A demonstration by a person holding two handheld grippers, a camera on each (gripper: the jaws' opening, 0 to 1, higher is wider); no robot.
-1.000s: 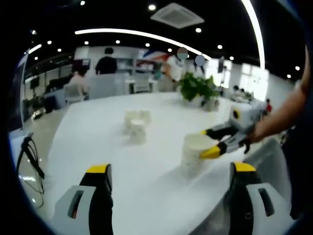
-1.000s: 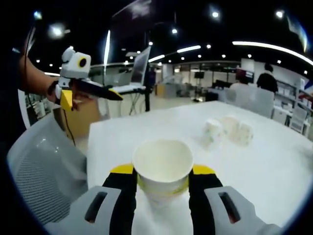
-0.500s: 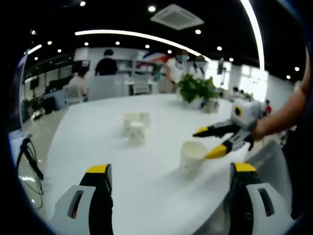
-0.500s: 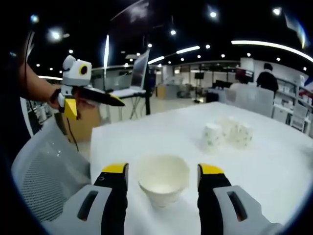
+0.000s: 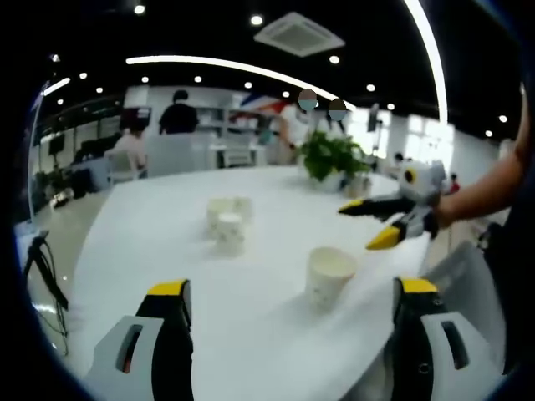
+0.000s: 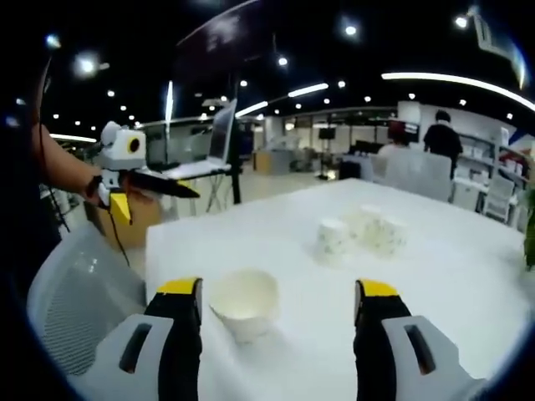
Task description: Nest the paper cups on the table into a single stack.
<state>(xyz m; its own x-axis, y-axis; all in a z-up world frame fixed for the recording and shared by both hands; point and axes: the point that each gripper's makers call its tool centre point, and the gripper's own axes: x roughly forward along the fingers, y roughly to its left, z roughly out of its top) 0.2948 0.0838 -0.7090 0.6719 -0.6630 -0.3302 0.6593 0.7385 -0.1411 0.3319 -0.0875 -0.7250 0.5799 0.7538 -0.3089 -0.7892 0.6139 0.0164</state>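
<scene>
A white paper cup (image 5: 328,277) stands upright on the white table (image 5: 167,234), mouth up; in the right gripper view the same cup (image 6: 245,302) sits just ahead of my right gripper (image 6: 280,292), left of the middle of its wide gap. My right gripper (image 5: 379,224) hangs open above and right of the cup in the left gripper view. Farther back a small cluster of paper cups (image 5: 227,219) stands together, and the cluster (image 6: 361,235) sits mid-table in the right gripper view. My left gripper (image 5: 292,288) is open and empty; the left gripper (image 6: 150,194) hovers off the table's left edge.
A potted green plant (image 5: 336,155) stands at the far side of the table. A grey mesh chair (image 6: 79,292) sits by the table's near edge. People, desks and chairs fill the office behind. The table (image 6: 435,276) has open white surface around the cups.
My right gripper opened, let go of the cup and drew back and up; the cup now stands free on the table.
</scene>
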